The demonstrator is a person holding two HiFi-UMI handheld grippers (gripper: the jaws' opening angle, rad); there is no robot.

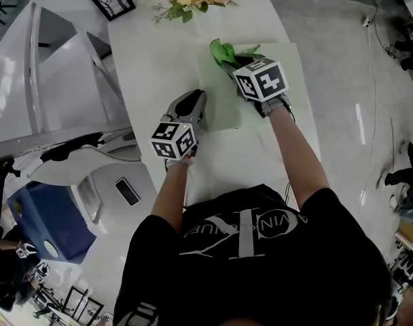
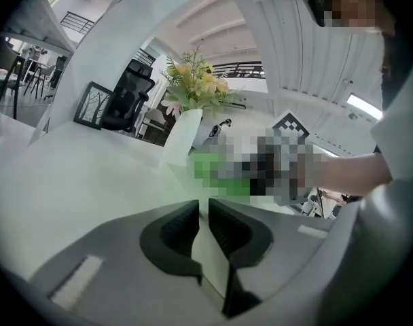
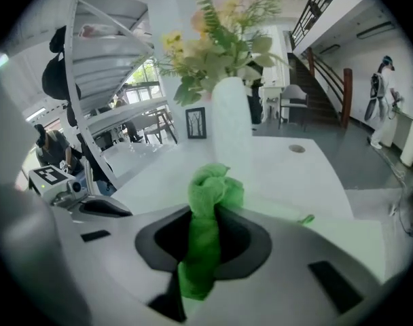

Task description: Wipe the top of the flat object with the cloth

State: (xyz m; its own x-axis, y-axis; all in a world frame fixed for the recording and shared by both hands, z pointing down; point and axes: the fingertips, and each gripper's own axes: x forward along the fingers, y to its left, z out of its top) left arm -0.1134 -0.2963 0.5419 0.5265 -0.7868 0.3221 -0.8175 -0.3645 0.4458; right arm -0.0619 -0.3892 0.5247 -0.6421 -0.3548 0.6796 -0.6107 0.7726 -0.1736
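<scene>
Right jaws around bunched green cloth (image 3: 206, 206)

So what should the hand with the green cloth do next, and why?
Probably drag the green cloth across the flat object toward its near edge. The right gripper clamps the cloth at the object's far end, and the left gripper pinches its left edge, apparently steadying it.

Head view: high, steeply down onto surface (image 1: 159, 60). Both gripper views: low, close, level across surface toward flowers (image 2: 193, 80), shared by all.
</scene>
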